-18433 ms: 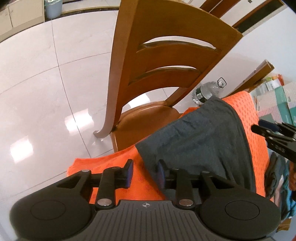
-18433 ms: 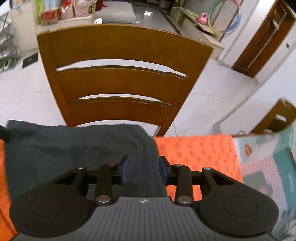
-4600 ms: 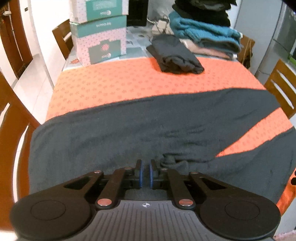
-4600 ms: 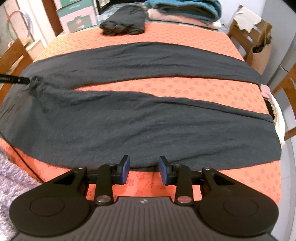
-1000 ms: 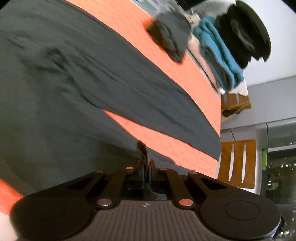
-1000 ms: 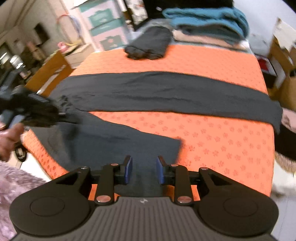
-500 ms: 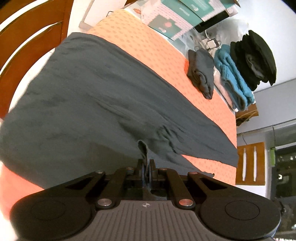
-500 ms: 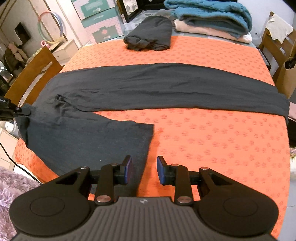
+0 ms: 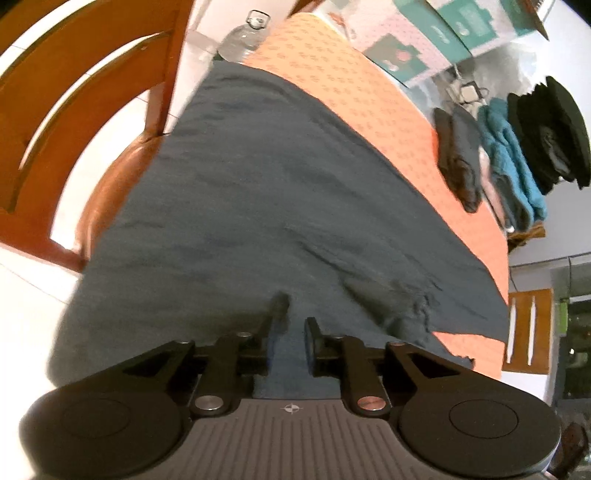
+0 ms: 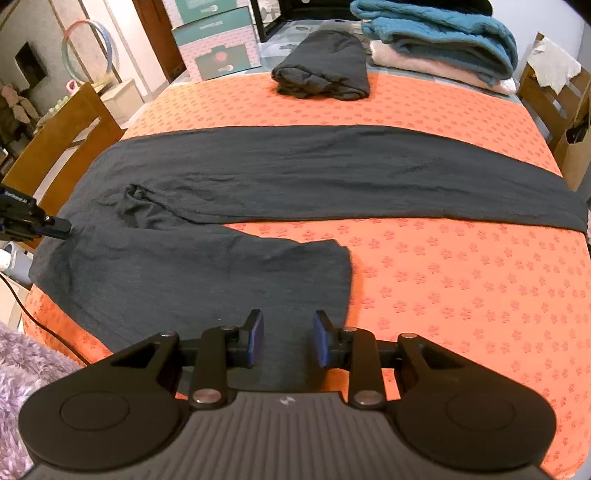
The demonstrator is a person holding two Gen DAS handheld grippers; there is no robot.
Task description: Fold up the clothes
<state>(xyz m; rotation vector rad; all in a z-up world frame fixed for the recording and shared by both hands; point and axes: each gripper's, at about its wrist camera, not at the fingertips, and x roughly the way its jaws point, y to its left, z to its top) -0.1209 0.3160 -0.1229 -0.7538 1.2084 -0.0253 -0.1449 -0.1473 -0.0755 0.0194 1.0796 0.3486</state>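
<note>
Dark grey trousers point(image 10: 369, 170) lie spread on the orange tablecloth point(image 10: 461, 288). The far leg runs across to the right edge. The near leg point(image 10: 221, 273) is folded back on itself and ends mid-table. My left gripper point(image 9: 293, 317) hovers over the waist end point(image 9: 258, 184) by the chair, and its jaws are opening. A tuft of fabric still stands by the left finger, but the pads do not press it. In the right wrist view, that gripper's tip point(image 10: 55, 227) sits at the cloth's left edge. My right gripper point(image 10: 288, 325) stands open over the folded leg, holding nothing.
A wooden chair point(image 9: 74, 129) and a water bottle point(image 9: 240, 40) stand past the table's left end. A folded dark garment point(image 10: 325, 74), a teal and pink pile point(image 10: 443, 33) and boxes point(image 10: 214, 37) sit at the back. A cable point(image 10: 37, 321) hangs off the near left corner.
The left jaws, shut on a pinch of fabric before, have parted and let it go. That gripper swept toward the chair end. The near leg now lies folded back.
</note>
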